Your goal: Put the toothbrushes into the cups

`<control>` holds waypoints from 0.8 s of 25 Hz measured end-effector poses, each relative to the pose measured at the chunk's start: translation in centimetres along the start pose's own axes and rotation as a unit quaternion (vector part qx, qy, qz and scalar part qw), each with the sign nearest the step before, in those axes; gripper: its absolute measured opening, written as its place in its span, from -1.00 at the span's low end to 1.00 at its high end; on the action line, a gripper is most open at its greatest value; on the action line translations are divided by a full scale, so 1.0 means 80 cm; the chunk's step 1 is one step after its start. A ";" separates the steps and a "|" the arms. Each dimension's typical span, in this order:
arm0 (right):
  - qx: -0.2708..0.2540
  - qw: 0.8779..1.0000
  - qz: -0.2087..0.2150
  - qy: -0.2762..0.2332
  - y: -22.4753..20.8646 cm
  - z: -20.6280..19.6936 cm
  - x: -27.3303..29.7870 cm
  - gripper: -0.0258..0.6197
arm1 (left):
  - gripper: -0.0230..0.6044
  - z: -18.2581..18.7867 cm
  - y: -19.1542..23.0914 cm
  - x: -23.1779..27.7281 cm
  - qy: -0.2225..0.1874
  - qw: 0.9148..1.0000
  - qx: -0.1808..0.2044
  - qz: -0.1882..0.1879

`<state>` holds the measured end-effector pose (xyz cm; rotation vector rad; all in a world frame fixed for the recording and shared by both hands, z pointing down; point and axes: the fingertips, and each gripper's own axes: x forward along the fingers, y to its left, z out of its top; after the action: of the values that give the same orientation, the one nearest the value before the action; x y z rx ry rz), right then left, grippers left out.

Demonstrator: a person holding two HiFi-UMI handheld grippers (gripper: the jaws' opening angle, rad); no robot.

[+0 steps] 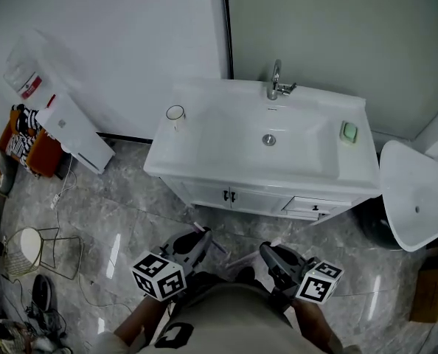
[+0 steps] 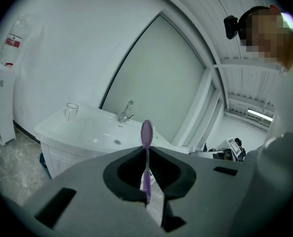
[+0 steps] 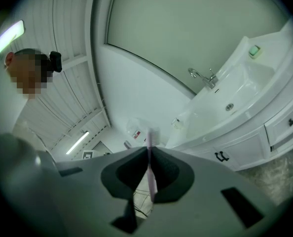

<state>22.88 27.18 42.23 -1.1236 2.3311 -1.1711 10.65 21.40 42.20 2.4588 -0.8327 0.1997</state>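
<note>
Toothbrushes sit clamped one in each gripper: the left gripper [image 2: 146,149] has its jaws closed on a purple toothbrush [image 2: 146,132], head standing up past the tips, and the right gripper [image 3: 149,149] has its jaws closed on a pale pink toothbrush [image 3: 150,174]. Both hang over the floor [image 1: 130,220] in front of the white washbasin [image 1: 204,161], well apart from the glass cup [image 1: 175,113] on its left rear corner. A red label [image 1: 31,85] on the bottle [image 1: 20,65] by the left wall is too small to read.
</note>
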 end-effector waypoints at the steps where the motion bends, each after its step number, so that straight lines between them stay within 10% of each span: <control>1: 0.002 1.000 0.001 0.000 -0.003 0.002 -0.001 -0.83 | -0.82 0.001 -0.001 0.002 0.000 1.000 0.001 0.004; 20: -0.005 0.999 -0.037 0.017 -0.007 0.015 0.081 -0.83 | -0.82 0.054 0.096 0.000 -0.039 0.999 -0.020 -0.011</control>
<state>19.60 21.42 42.41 -1.2124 2.3419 -1.2134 5.90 14.01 41.86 2.4510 -0.8334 0.0778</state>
